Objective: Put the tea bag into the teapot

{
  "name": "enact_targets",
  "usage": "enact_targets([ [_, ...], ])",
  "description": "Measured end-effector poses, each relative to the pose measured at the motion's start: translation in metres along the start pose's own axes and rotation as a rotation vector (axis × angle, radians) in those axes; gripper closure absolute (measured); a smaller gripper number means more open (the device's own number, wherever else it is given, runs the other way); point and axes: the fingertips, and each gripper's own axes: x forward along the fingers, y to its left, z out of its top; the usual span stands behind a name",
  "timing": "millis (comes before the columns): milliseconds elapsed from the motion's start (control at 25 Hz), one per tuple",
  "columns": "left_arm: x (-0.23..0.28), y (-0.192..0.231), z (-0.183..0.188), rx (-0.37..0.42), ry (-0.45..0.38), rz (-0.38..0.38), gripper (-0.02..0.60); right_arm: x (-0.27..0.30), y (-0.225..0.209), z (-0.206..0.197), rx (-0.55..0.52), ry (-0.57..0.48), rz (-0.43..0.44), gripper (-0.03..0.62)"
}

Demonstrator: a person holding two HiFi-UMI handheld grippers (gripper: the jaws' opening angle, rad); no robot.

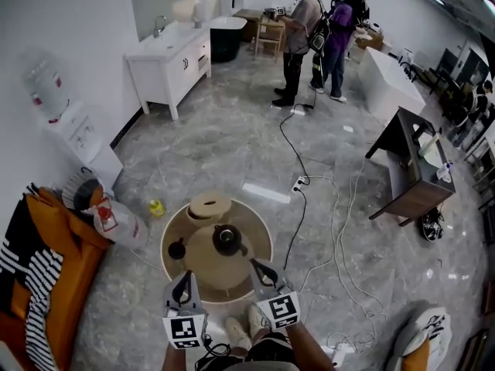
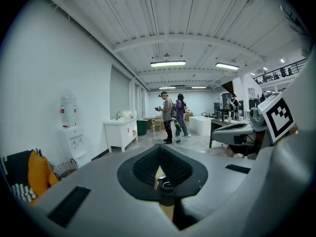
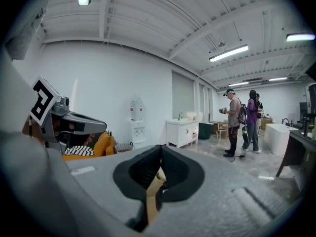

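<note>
A dark teapot [image 1: 227, 239] stands near the middle of a round wooden table [image 1: 173, 224], with a small dark cup [image 1: 177, 248] to its left. My left gripper [image 1: 182, 286] and right gripper [image 1: 262, 270] hover side by side above the table's near edge. In the left gripper view the left gripper [image 2: 159, 149] has its jaws together, and the teapot [image 2: 165, 184] shows through the gap below them. In the right gripper view the right gripper [image 3: 160, 150] is shut with nothing clearly between the pads. I cannot make out a tea bag in any view.
A tan round lid-like piece [image 1: 209, 205] lies at the table's far side. An orange chair with a striped cushion [image 1: 42, 273] stands at the left. Cables and a power strip [image 1: 300, 183] cross the floor. Two people [image 1: 313, 29] stand far off; a dark desk [image 1: 410, 168] is at the right.
</note>
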Motion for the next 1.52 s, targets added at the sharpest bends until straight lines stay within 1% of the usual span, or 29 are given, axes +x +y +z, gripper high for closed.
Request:
enact_targets([
  [280, -0.043, -0.015, -0.008, 0.006, 0.035, 0.002, 0.565, -0.05, 0.008, 0.012, -0.008, -0.002, -0.018, 0.594],
  [400, -0.054, -0.017, -0.006, 0.007, 0.034, 0.004, 0.565, -0.066, 0.016, 0.017, -0.028, -0.011, -0.016, 0.594],
  [480, -0.061, -0.017, -0.003, 0.019, 0.026, 0.009, 0.565, -0.073, 0.019, 0.018, -0.022, -0.024, -0.021, 0.594],
  [640, -0.068, -0.013, 0.003, 0.027, 0.003, 0.016, 0.565, -0.077, 0.023, 0.02, -0.011, -0.02, -0.03, 0.594],
  [960, -0.073, -0.017, 0.007, 0.029, -0.003, 0.008, 0.565, -0.08, 0.024, 0.029, -0.018, -0.047, -0.036, 0.594],
  [1160, -0.076, -0.011, 0.007, -0.017, -0.002, 0.033, 0.565, -0.084, 0.026, 0.032, -0.016, -0.039, -0.041, 0.594],
  [1320, -0.074, -0.015, 0.006, 0.009, -0.004, 0.019, 0.565, -0.085, 0.022, 0.031, -0.028, -0.067, -0.05, 0.595],
  [1520, -0.074, -0.016, 0.004, -0.002, 0.005, 0.02, 0.565, -0.086, 0.023, 0.032, -0.028, -0.056, -0.051, 0.594],
])
